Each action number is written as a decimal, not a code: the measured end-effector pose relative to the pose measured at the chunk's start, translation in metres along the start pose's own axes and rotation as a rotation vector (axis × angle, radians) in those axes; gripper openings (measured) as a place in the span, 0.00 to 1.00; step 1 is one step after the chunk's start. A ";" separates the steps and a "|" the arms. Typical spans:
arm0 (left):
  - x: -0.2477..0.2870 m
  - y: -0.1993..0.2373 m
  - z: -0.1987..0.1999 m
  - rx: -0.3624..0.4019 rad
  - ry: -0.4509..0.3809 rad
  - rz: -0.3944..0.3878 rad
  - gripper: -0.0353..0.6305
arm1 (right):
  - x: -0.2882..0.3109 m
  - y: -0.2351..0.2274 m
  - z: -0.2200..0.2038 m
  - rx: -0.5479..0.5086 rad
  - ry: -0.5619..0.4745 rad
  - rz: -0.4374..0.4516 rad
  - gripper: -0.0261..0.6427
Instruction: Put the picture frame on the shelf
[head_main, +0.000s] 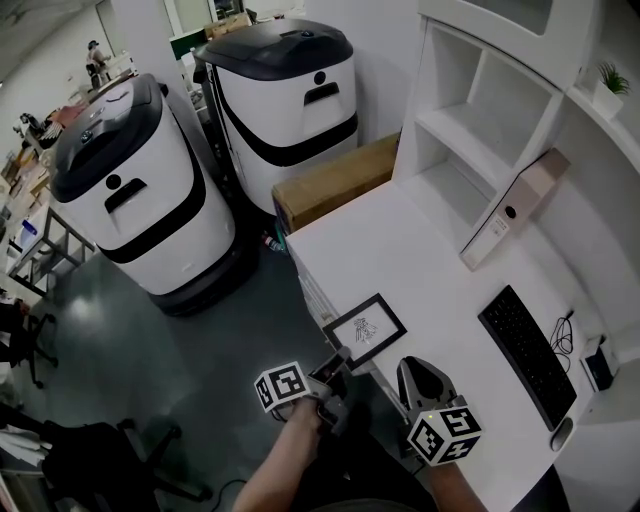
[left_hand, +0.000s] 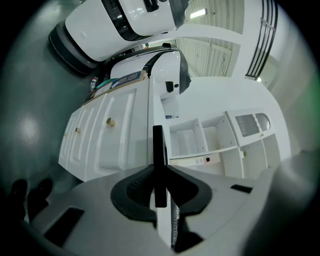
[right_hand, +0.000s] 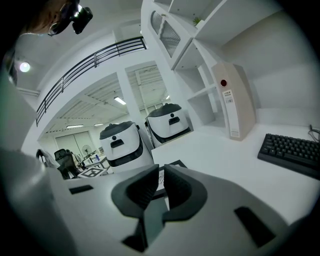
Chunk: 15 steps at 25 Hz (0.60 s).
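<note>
we saw one white desk (head_main: 430, 255) with one shelf unit (head_main: 455, 125) at its far right. two white-and-black machines stood on the floor to the far left, one nearer (head_main: 140, 190) and one farther (head_main: 290, 100). there was one cardboard box (head_main: 335, 180), one keyboard (head_main: 528, 355) and one leaning binder (head_main: 515, 208). of our two grippers, the left gripper (left_hand: 159, 172) was clenched on the single picture frame (head_main: 365, 328) at the desk's near left edge. the right gripper (right_hand: 161, 175) had its jaws almost together on nothing.
</note>
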<state>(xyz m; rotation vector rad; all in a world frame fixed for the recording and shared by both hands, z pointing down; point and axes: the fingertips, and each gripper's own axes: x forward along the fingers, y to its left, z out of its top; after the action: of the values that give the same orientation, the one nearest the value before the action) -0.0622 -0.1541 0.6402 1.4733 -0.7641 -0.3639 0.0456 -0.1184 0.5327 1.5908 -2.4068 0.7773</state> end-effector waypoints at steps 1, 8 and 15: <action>-0.001 -0.001 0.000 0.002 0.000 -0.005 0.15 | 0.000 0.001 0.000 -0.001 -0.001 0.001 0.08; -0.008 -0.009 -0.002 0.012 -0.001 -0.028 0.15 | -0.004 0.004 0.000 -0.005 -0.005 0.009 0.08; -0.014 -0.015 -0.005 0.016 0.002 -0.050 0.15 | -0.008 0.006 -0.001 -0.004 -0.012 0.006 0.08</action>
<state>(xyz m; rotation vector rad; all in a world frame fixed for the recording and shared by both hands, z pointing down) -0.0659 -0.1428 0.6226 1.5095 -0.7310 -0.3944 0.0435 -0.1094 0.5286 1.5916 -2.4214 0.7655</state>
